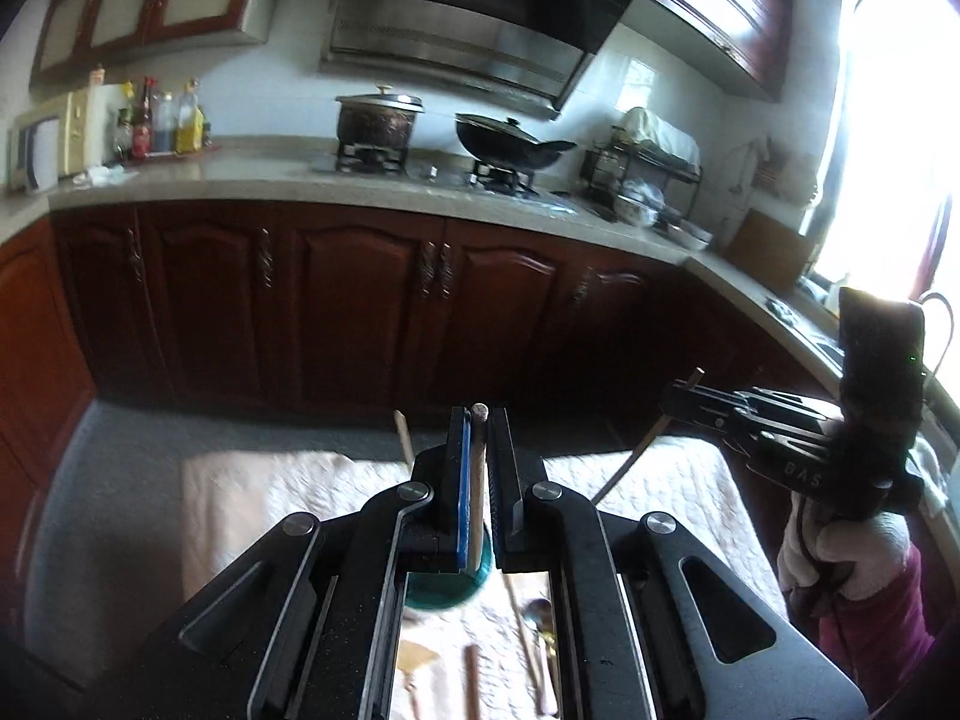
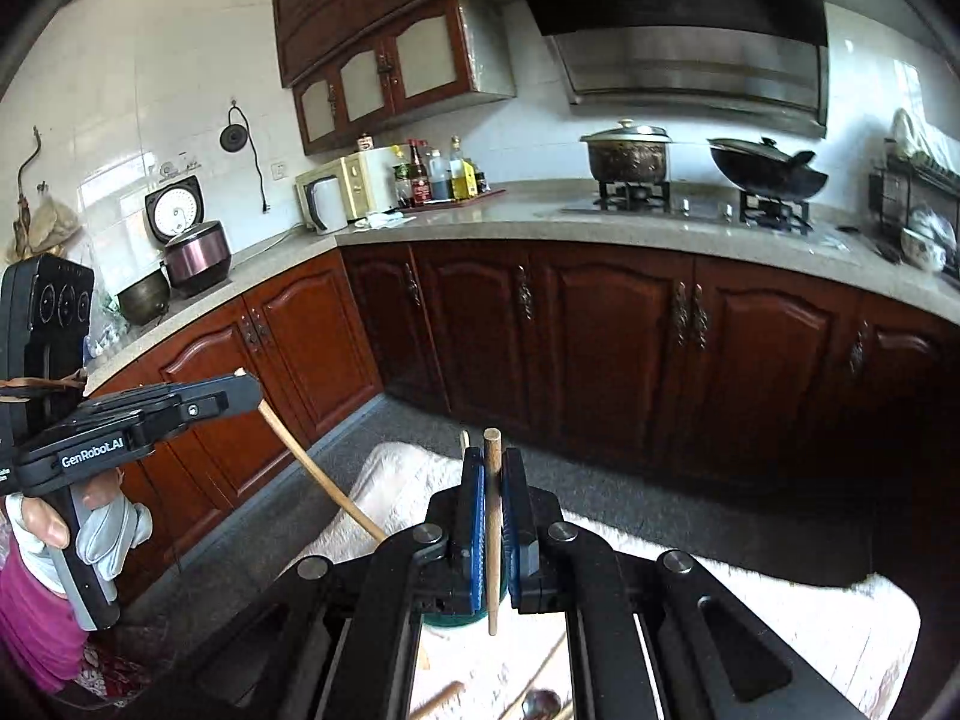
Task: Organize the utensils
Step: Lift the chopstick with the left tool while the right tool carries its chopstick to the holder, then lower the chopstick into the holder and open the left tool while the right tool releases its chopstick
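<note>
In the left wrist view my left gripper (image 1: 478,417) is shut on a pale wooden stick (image 1: 477,480) that runs up between its blue pads. My right gripper (image 2: 492,456) is shut on another round wooden stick (image 2: 492,540), held upright. Each gripper also shows in the other's view: the right gripper (image 1: 675,399) with its thin stick (image 1: 630,462) slanting down, the left gripper (image 2: 246,387) with its stick (image 2: 312,468) slanting down. Both hang above a white cloth (image 1: 270,498). A green cup (image 1: 447,591) stands below the jaws, mostly hidden. A spoon (image 1: 540,612), a wooden spatula (image 1: 417,657) and a brown stick (image 1: 472,678) lie on the cloth.
Dark wooden cabinets (image 2: 612,330) and a stone counter (image 2: 510,216) wrap around the room. A pot (image 2: 627,156) and a wok (image 2: 768,171) sit on the stove. Bottles (image 2: 438,174), a microwave (image 2: 342,189) and a rice cooker (image 2: 192,252) stand on the counter. Grey floor (image 1: 120,480) surrounds the cloth.
</note>
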Action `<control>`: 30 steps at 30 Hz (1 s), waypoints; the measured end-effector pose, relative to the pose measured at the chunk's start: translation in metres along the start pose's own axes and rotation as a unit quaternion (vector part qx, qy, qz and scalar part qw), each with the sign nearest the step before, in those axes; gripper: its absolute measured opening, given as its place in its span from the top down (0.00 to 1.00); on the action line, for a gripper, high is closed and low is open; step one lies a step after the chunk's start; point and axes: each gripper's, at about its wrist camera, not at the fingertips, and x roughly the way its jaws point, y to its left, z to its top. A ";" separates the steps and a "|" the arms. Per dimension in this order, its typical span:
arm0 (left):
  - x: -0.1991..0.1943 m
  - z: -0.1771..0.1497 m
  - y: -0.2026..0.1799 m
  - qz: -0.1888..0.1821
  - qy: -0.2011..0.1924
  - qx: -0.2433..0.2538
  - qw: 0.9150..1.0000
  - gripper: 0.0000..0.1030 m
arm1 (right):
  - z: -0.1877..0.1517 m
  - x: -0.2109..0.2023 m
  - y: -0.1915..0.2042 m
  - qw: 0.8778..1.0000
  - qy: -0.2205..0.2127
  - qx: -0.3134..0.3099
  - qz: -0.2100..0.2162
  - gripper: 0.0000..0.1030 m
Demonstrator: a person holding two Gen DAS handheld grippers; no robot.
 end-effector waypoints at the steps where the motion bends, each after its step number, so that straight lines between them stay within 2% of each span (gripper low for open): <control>1: 0.002 0.004 0.003 0.007 -0.001 0.002 1.000 0.96 | 0.004 0.003 0.001 1.000 0.000 -0.002 0.000 0.95; 7: 0.031 0.009 0.023 0.056 0.004 0.011 0.998 0.96 | 0.009 0.034 0.005 1.000 0.007 -0.002 0.002 0.95; 13: 0.083 -0.016 0.042 0.080 0.049 -0.008 0.996 0.96 | -0.011 0.086 0.000 0.999 0.053 0.007 0.001 0.95; 20: 0.128 -0.043 0.053 0.086 0.091 -0.024 0.992 0.96 | -0.043 0.134 -0.022 0.994 0.106 0.038 0.009 0.95; 24: 0.135 -0.045 0.055 0.094 0.088 -0.023 0.991 0.96 | -0.054 0.144 -0.031 0.993 0.103 0.056 0.018 0.95; 26: 0.137 -0.044 0.057 0.089 0.090 -0.035 0.991 0.96 | -0.057 0.146 -0.035 0.992 0.105 0.062 0.021 0.85; 27: 0.138 -0.044 0.059 0.085 0.091 -0.041 0.991 0.96 | -0.058 0.146 -0.035 0.992 0.106 0.062 0.020 0.71; 30: 0.137 -0.043 0.061 0.087 0.092 -0.044 0.991 0.91 | -0.062 0.144 -0.035 0.992 0.107 0.067 0.025 0.69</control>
